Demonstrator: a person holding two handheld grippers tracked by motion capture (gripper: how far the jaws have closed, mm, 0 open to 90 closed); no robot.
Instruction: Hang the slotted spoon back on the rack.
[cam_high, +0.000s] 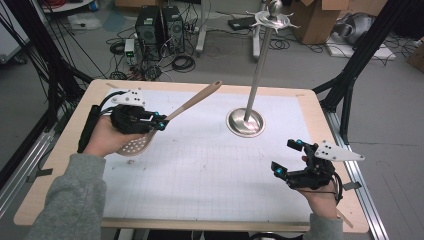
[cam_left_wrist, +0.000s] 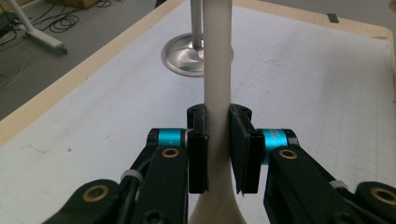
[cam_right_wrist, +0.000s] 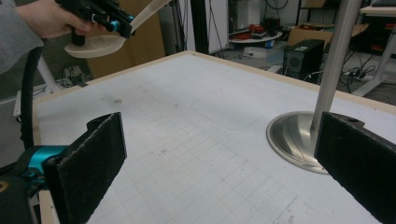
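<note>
High view: table (cam_high: 210, 200) edge beside right tongs (cam_high: 286, 156)

On my left, the left hand-held gripper (cam_high: 161, 121) is clamped on the handle of a beige slotted spoon (cam_high: 170, 119); the perforated bowl sits below the hand, the handle angling up and away. The right hand-held gripper (cam_high: 286, 157) rests low near the counter (cam_high: 210, 170) front edge, jaws wide apart, nothing between them. A steel utensil stand (cam_high: 245, 121) rises upright between and beyond both.
</note>
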